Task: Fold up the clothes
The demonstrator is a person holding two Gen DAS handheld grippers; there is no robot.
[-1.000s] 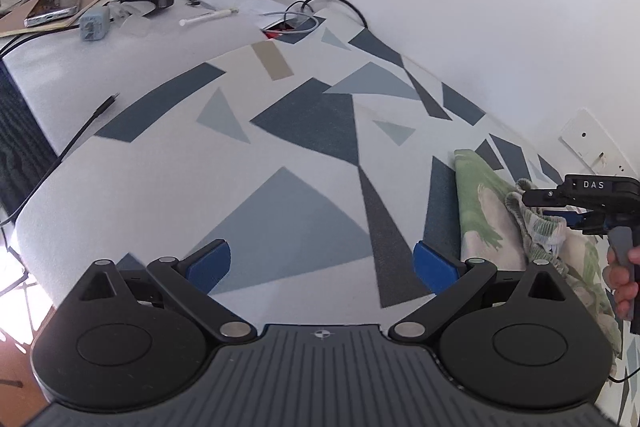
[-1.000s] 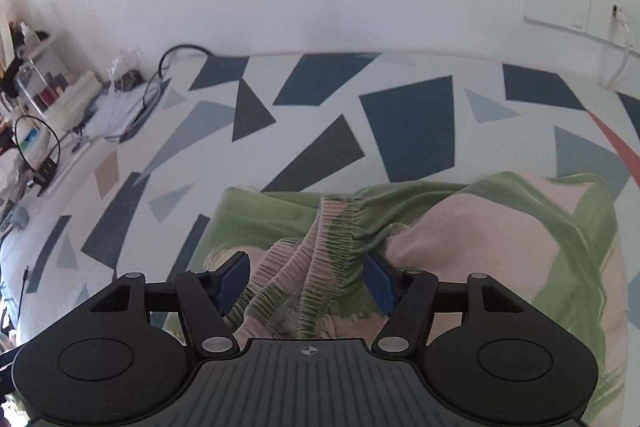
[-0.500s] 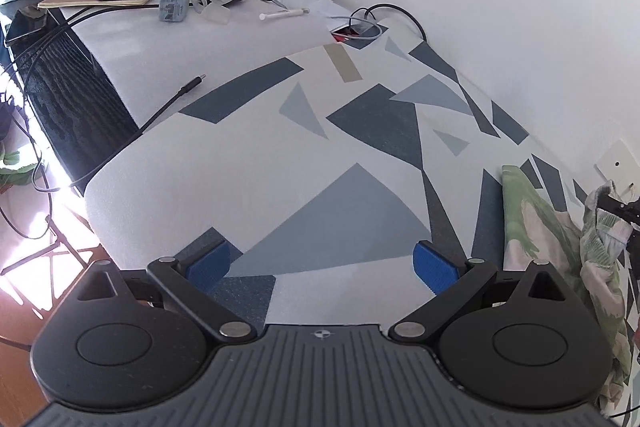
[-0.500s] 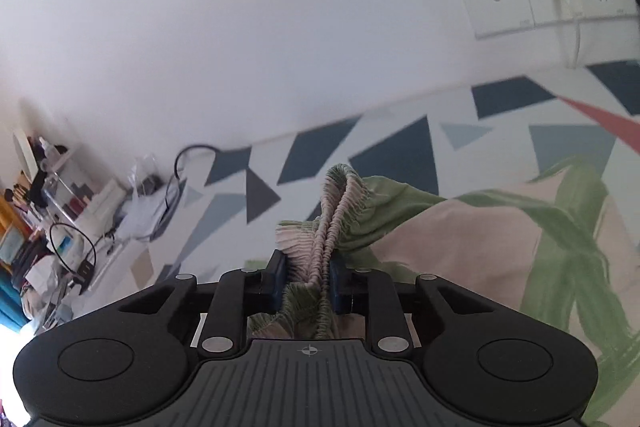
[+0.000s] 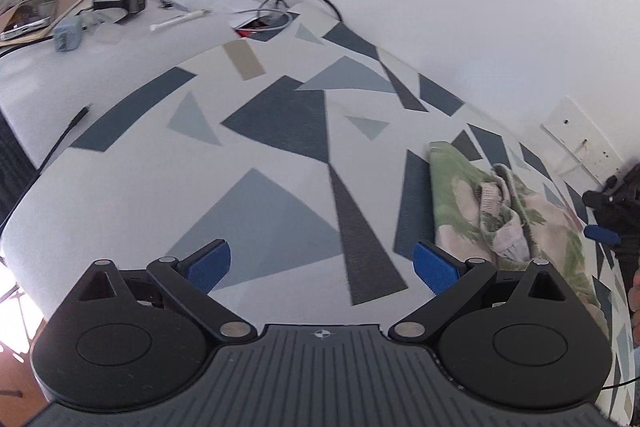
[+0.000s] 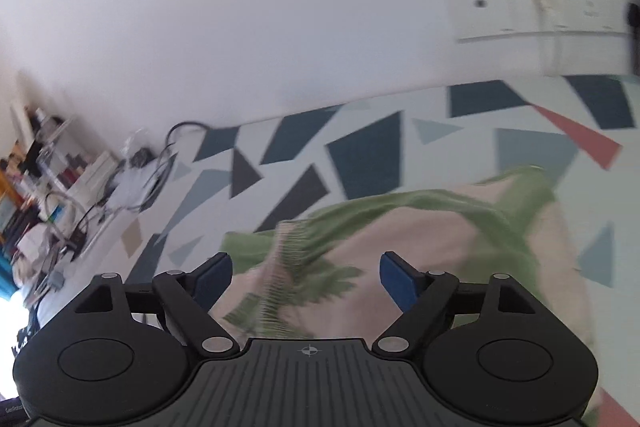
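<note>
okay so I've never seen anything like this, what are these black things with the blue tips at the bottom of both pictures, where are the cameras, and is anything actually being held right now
Those black shapes are two hand-held claws, one in each of a person's hands; there is no robot arm. Each claw carries a wide-angle camera looking forward along its two blue-tipped fingers, so each picture shows its own claw at the bottom.

The left claw is open over a cloth printed with grey and blue shapes, with nothing between its fingers. To its right lies a green and pink garment with a gathered elastic waistband. At the far end are cables, a charger and other desk clutter.

The right claw is above that same garment. Its jaws are opening and its pads do not press on the fabric, so nothing is held. The blur comes from movement.
</note>
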